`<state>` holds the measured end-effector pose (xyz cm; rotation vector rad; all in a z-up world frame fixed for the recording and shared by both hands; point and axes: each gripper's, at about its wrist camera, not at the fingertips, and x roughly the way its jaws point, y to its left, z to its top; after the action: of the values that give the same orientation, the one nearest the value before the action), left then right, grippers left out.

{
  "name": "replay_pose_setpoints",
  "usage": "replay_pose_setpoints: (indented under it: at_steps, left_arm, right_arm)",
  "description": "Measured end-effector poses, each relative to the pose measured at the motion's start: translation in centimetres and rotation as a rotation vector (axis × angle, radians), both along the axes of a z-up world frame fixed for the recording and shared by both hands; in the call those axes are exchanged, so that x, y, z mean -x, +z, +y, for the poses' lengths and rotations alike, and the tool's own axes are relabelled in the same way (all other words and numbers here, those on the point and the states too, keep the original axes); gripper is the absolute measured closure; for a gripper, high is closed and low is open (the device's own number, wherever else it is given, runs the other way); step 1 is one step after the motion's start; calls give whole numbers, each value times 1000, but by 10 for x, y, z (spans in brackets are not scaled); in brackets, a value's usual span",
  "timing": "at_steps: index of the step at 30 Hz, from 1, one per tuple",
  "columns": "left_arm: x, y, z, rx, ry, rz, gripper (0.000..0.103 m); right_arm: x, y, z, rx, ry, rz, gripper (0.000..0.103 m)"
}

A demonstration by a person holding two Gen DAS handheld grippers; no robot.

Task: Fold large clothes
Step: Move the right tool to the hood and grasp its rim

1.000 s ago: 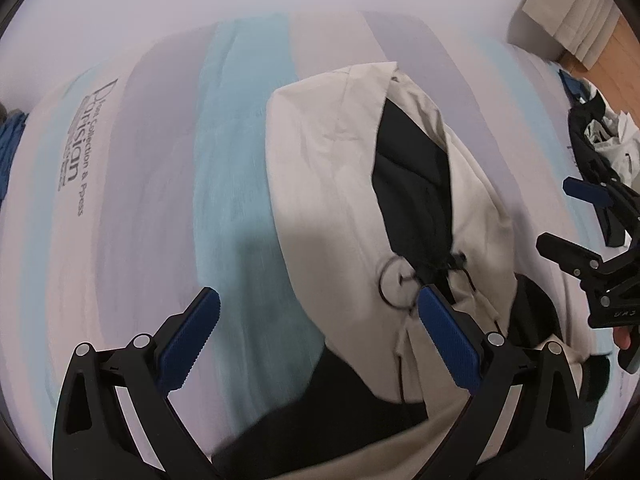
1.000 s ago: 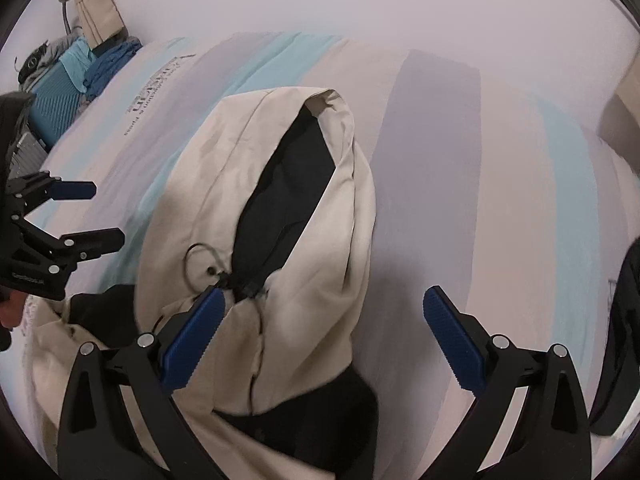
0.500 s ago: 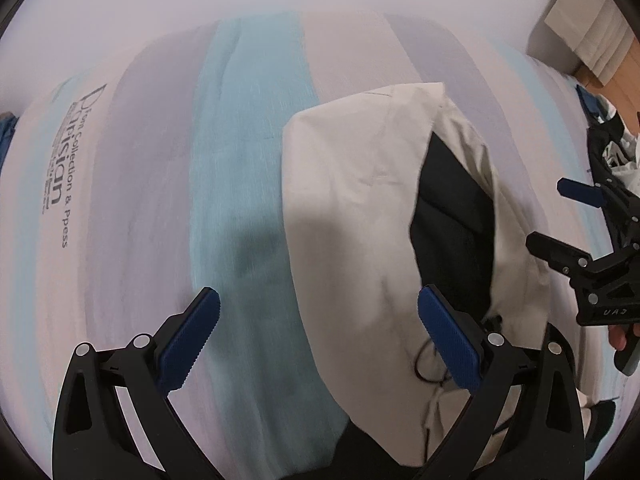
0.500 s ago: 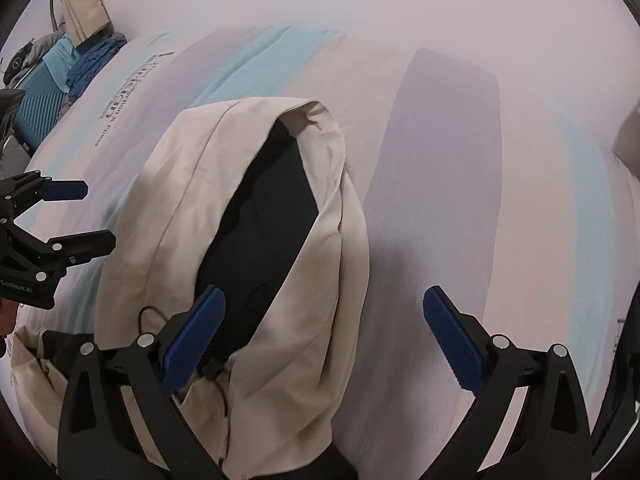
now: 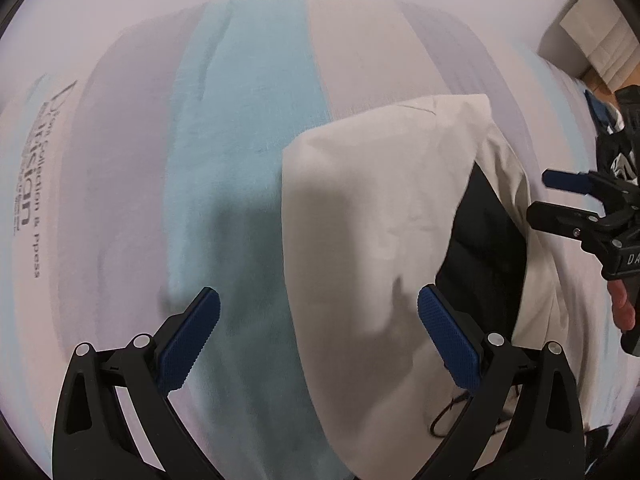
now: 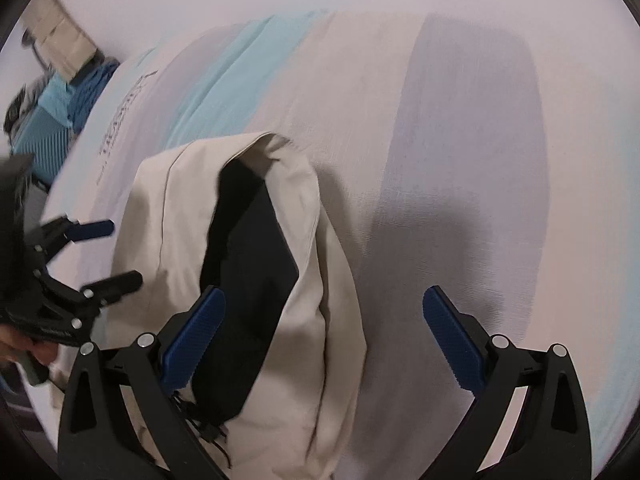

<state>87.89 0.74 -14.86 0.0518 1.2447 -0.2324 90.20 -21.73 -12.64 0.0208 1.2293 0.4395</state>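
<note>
Left wrist view first: the left tool (image 5: 319,312) hangs over the bed with its blue pads spread wide and nothing between them. Under it sits a beige hooded jacket (image 5: 372,216) with a black lining (image 5: 486,240), lying on a striped bedspread (image 5: 240,128) in teal, grey and cream bands. There's some dark printed lettering (image 5: 30,196) along the bedspread's left side, too smeared to read properly. The jacket's hood end points away from the camera, and a thin black drawcord (image 5: 448,420) loops out near the bottom right pad. Over on the right edge you can see the right tool (image 5: 560,200), also spread apart and empty, with a bit of the person's hand (image 5: 622,304) behind it.

Right wrist view: the right tool (image 6: 324,316) is wide open too, holding nothing. Its left pad overlaps the jacket's (image 6: 176,208) black lining (image 6: 248,260), while the right pad sits over bare bedspread (image 6: 460,120). The left tool (image 6: 104,252) shows at the left edge, just beside the jacket's side. Far top left, off the bed, there's a pile of blue clothes (image 6: 72,96). Everything's a bit motion-blurred.
</note>
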Motion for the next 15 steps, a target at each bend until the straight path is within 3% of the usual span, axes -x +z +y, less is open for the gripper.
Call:
replay_pose_setpoints:
  at_steps: [11, 15]
  left_arm:
    - [-30, -6, -2, 37, -14, 25, 6]
    - [-32, -11, 0, 63, -11, 50, 15]
  right_arm:
    - [-18, -28, 14, -8, 52, 130, 14]
    - [-24, -35, 16, -16, 46, 160, 22]
